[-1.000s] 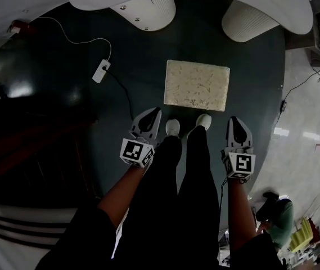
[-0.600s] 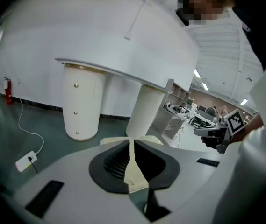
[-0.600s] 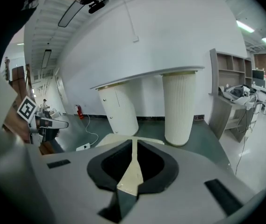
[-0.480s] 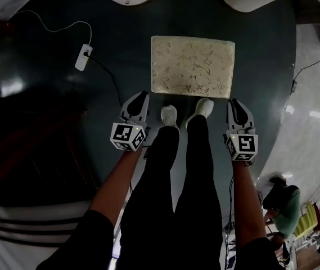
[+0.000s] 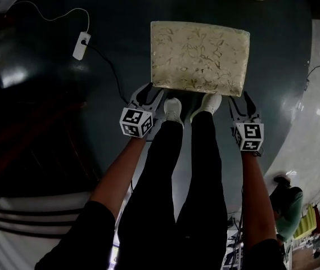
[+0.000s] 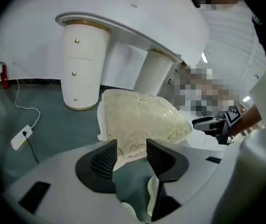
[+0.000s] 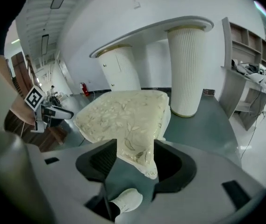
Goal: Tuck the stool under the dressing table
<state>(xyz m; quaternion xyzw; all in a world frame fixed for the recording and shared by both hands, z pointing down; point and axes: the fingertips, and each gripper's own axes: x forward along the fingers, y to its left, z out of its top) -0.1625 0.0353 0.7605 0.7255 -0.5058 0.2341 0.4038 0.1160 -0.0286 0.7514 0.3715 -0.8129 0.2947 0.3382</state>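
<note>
The stool (image 5: 199, 58) has a cream floral cushion and stands on the dark floor just ahead of my feet. Beyond it is the white dressing table (image 6: 123, 29) on two fluted round legs (image 7: 186, 73). My left gripper (image 5: 150, 94) is at the cushion's near left corner, my right gripper (image 5: 241, 101) at the near right corner. In the left gripper view the cushion (image 6: 142, 115) corner shows between the opening jaws of the left gripper (image 6: 129, 154). In the right gripper view the cushion (image 7: 123, 113) corner hangs between the opening jaws of the right gripper (image 7: 135, 160). No pad presses on it.
My own legs and white shoes (image 5: 172, 110) stand between the grippers, close to the stool. A white power strip (image 5: 81, 45) with its cable lies on the floor to the left. Dark furniture fills the left side. Pale tiles (image 5: 317, 100) and shelves (image 7: 245, 45) lie to the right.
Both grippers sank from beside my knees to the stool's near corners, and their jaws went from shut to open. The stool now looks larger and closer.
</note>
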